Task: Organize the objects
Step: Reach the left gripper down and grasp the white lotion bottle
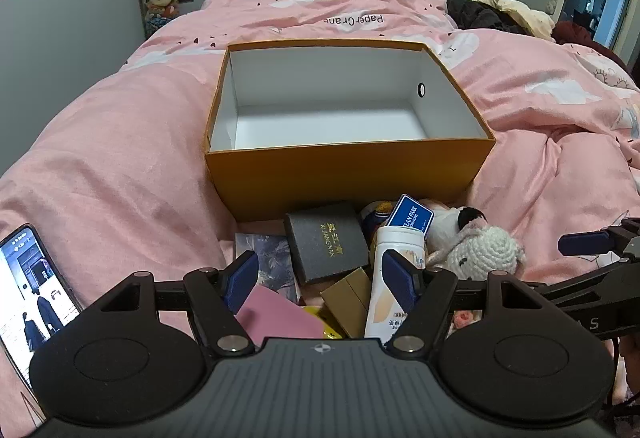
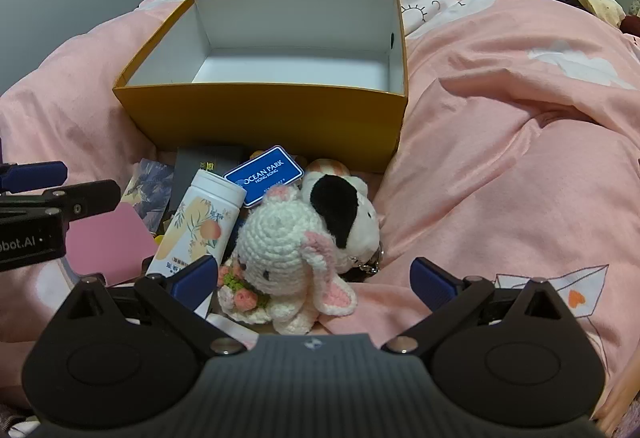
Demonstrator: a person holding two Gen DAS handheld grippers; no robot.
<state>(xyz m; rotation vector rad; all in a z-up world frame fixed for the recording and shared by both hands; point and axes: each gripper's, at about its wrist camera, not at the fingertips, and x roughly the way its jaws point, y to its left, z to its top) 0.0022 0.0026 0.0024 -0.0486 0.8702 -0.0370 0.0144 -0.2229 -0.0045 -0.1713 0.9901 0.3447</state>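
the crocheted bunny (image 2: 286, 258) lies on the pink duvet (image 2: 500, 166) in the pile just in front of the orange box's (image 2: 272, 118) near wall, leaning on the black-and-white plush (image 2: 344, 210) and beside the white bottle (image 2: 200, 222). the right gripper (image 2: 312, 280) hovers over it, fingers wide apart and empty; the left gripper (image 1: 318, 276) is likewise spread over the bottle and small boxes. the bunny looks light, soft and squashy, so a pinch across its round head should hold; the floppy ears would slip.

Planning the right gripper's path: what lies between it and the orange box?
In the right wrist view, the crochet bunny, then the cow plush and Ocean Park tag, before the orange box.
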